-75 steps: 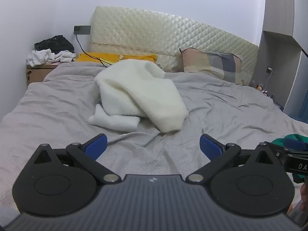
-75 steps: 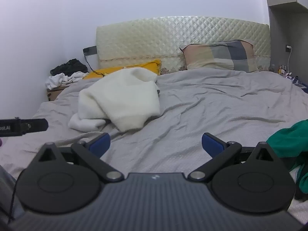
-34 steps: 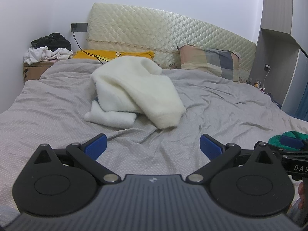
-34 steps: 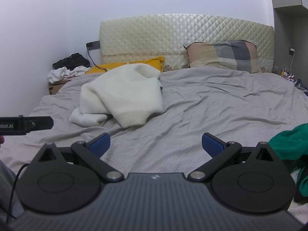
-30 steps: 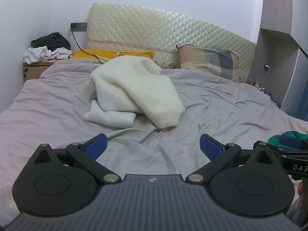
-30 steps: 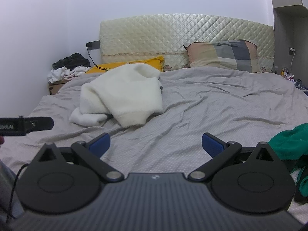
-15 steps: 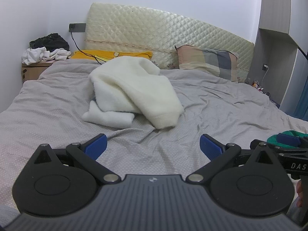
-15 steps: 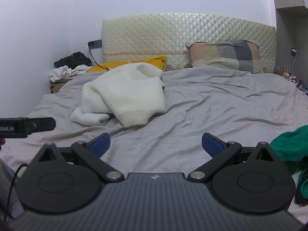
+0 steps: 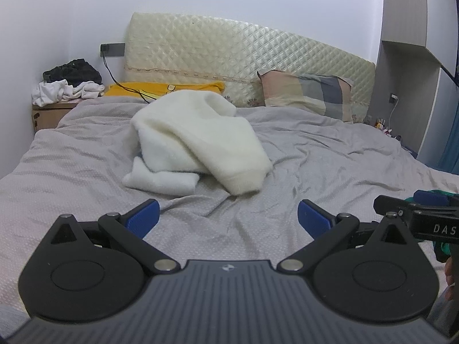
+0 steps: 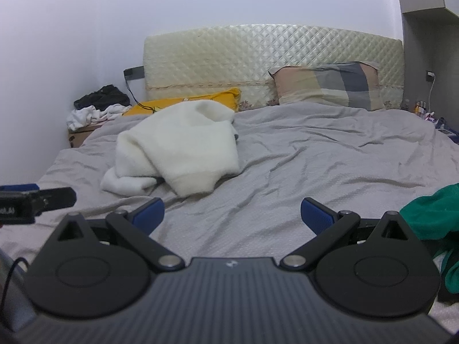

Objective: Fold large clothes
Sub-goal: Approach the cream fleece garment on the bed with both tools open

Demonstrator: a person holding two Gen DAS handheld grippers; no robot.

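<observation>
Shift: both views have crept nearer the bed
Left gripper point(image 9: 226, 218): I hold its jaws spread, empty, ready
Right gripper point(image 10: 232, 218): likewise spread, empty
Cream fleece garment point(image 9: 198, 140): crumpled mid grey bedsheet point(image 10: 330, 166), unfolded, well ahead
Green cloth heap point(image 10: 430, 209): beside right gripper, waiting

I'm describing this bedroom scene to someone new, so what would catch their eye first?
The crumpled cream fleece garment heaped on the grey bedsheet, left of the bed's middle, stands out first. Next, the quilted cream headboard with a plaid pillow and a yellow pillow leaning against it. A green garment lies at the right edge, and both grippers, left and right, hover open.
</observation>
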